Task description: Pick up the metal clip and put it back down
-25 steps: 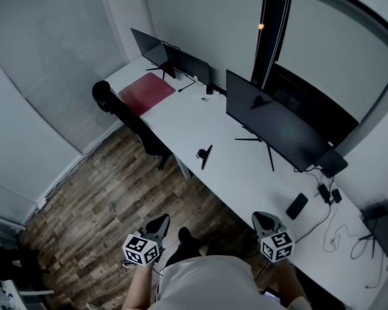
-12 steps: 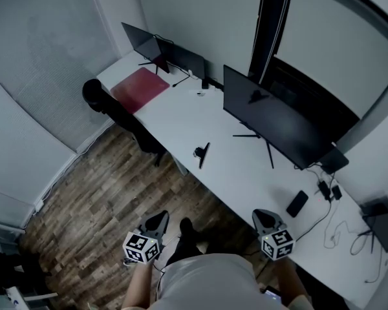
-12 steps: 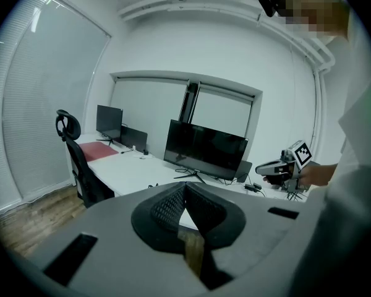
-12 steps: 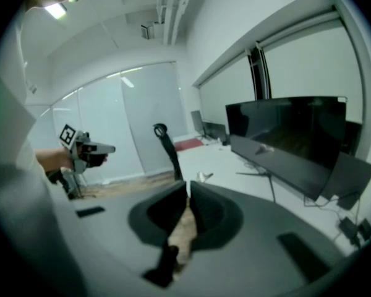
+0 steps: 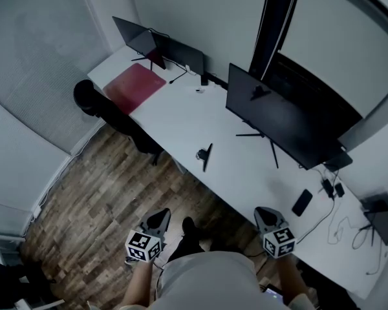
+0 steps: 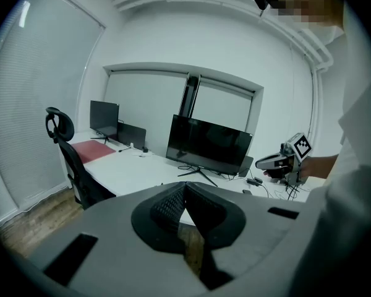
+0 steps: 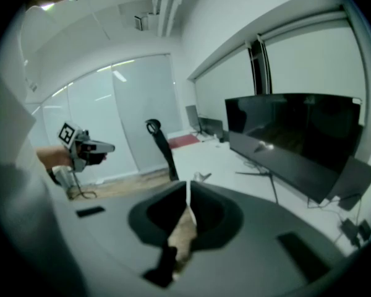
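The metal clip (image 5: 205, 155) is a small dark thing standing near the front edge of the long white desk (image 5: 181, 118), in front of the big monitor; the right gripper view shows the clip (image 7: 201, 177) small and far off. My left gripper (image 5: 158, 217) hangs over the wooden floor, well short of the desk, its jaws closed tip to tip with nothing in them (image 6: 184, 187). My right gripper (image 5: 265, 213) is at the desk's near edge, to the right of the clip and apart from it, jaws (image 7: 188, 189) together and empty.
A large monitor (image 5: 278, 121) stands behind the clip, two smaller screens (image 5: 161, 47) at the far end by a red mat (image 5: 134, 86). A black office chair (image 5: 100, 105) sits at the desk's left side. A phone (image 5: 302, 202) and cables (image 5: 339, 228) lie at the right.
The view has swung a little, so the chair and far desk end slid left and up. Both grippers stay shut and low in the picture.
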Tool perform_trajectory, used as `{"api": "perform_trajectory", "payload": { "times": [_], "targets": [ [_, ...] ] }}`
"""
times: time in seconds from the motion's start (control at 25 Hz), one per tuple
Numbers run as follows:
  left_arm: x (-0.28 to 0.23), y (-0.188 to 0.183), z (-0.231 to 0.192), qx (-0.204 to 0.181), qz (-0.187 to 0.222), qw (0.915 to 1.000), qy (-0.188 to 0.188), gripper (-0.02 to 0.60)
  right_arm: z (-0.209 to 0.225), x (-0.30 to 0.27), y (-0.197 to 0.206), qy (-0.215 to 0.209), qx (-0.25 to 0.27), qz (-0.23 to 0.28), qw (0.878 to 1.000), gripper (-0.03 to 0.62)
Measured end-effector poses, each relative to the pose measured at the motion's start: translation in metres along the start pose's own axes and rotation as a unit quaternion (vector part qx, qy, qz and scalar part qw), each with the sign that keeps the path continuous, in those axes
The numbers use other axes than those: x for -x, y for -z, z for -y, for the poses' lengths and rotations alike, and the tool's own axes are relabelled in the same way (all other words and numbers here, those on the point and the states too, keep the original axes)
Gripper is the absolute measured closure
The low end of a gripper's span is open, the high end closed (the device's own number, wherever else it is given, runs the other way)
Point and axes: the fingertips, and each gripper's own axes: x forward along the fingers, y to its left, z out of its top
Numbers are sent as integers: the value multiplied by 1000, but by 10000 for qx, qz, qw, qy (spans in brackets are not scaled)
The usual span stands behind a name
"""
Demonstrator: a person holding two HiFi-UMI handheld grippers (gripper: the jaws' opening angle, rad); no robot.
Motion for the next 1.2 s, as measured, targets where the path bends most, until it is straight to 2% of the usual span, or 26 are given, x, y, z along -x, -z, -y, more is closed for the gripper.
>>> {"api": "perform_trajectory", "payload": {
  "times": [0.68, 0.96, 1.2],
  "targets": [
    [-37, -35, -109, -106, -187, 9962, 849, 550, -43, -79, -52, 557, -142, -108, 9983, 559],
    [-44, -42, -136, -102, -172, 9941, 1069, 550, -60, -98, -64, 677, -100, -145, 9975, 559],
    [-51, -38, -138, -86, -290, 9923, 1203, 550, -58, -99, -66, 790, -97, -217, 9966, 559]
  ]
}}
